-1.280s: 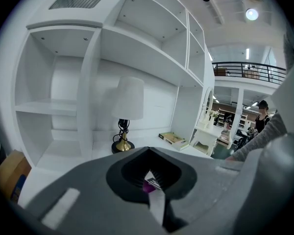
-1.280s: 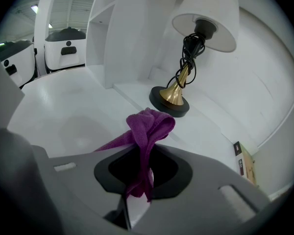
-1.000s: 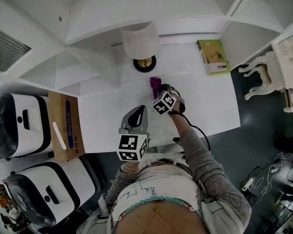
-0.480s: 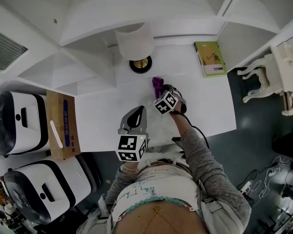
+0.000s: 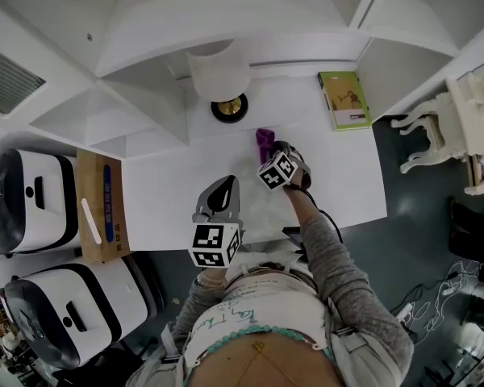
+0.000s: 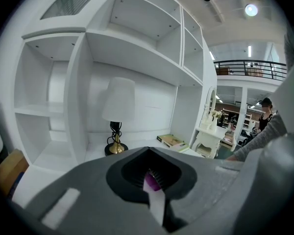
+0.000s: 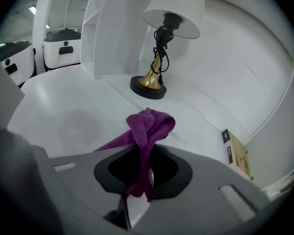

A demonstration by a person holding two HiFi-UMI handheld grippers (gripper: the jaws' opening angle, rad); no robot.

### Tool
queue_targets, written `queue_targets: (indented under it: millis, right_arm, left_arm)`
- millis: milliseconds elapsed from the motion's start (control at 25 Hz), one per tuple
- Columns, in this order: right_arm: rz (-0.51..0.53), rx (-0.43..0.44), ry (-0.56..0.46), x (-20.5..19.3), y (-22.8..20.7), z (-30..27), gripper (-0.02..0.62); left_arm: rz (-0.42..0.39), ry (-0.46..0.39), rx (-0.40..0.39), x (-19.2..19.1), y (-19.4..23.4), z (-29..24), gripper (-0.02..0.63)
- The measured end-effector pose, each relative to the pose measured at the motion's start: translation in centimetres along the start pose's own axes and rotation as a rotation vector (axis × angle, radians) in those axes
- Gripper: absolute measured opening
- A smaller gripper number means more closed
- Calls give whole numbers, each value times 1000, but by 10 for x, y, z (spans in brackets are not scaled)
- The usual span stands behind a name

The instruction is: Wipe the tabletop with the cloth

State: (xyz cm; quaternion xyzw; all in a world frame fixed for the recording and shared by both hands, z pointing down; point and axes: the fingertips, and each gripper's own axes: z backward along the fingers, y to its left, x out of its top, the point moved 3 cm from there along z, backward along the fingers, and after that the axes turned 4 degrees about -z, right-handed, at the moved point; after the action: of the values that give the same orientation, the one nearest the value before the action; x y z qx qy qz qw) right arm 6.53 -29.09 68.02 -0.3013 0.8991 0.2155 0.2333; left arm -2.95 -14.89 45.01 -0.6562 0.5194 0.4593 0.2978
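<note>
lamp (image 5: 228, 107) behind cloth (image 5: 264, 142) | book (image 5: 344, 101) at right, on tabletop (image 5: 177, 184)

In the head view the purple cloth (image 5: 264, 139) shows only as a short end at upper centre, the rest covered by the right gripper (image 5: 268, 151). The shade of the lamp (image 5: 219, 72) hides most of its brass base, and the print on the green book (image 5: 344, 100) is too small to read. In the right gripper view the cloth's lower end drops out of sight between the jaws, and the grey gripper body covers the book's near end at lower right. In the left gripper view the body of the left gripper (image 6: 151, 170) blocks the lower frame, leaving the cloth a purple sliver.
</note>
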Motion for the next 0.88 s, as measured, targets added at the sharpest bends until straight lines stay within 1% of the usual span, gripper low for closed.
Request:
queue_targets:
  millis: [240, 400, 560, 760, 880]
  right_arm:
    - [-7, -26, 11, -10, -12, 1, 74]
    - [-17, -18, 11, -11, -11, 4, 73]
    - [-4, -48, 23, -11, -13, 3, 71]
    - [-6, -60, 44, -11, -11, 1, 71]
    - [-5, -71, 51, -11, -12, 1, 71]
  left_arm:
    - [-7, -1, -17, 2, -7, -6, 2]
    - [-8, 8, -34, 2, -8, -7, 2]
    - [-7, 14, -45, 1, -2, -3, 2]
    - [-1, 10, -46, 2, 10, 2, 2]
    - [-10, 4, -62, 3, 12, 7, 2]
